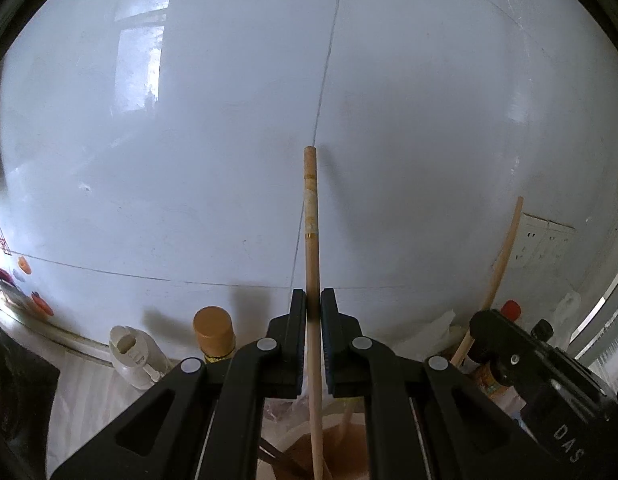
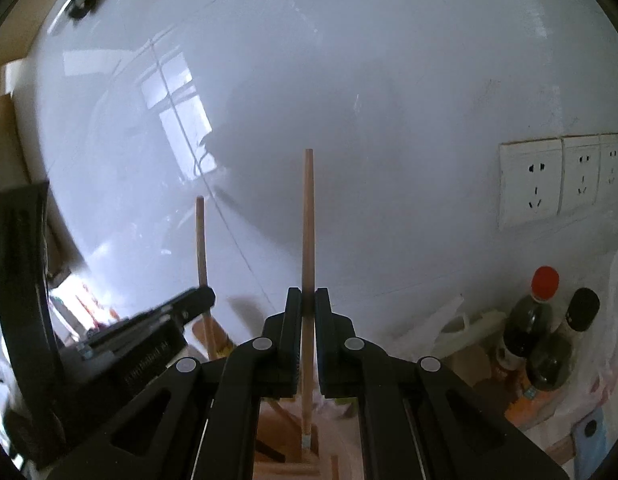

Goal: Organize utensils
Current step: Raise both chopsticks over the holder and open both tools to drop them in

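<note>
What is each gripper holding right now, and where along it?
Left gripper clamps a wooden chopstick at mid-length; right gripper clamps another chopstick at mid-length.

Chopstick (image 1: 311, 240) upright between left gripper (image 1: 313, 312) fingers, bottles (image 1: 213, 334) left, wall (image 1: 189, 120) behind, sockets (image 1: 545, 240) right

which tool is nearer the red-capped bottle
Right. The red-capped bottle stands just to the right of the right tool, which grips a chopstick. The left tool, holding its own chopstick, is on the right tool's far side.
</note>
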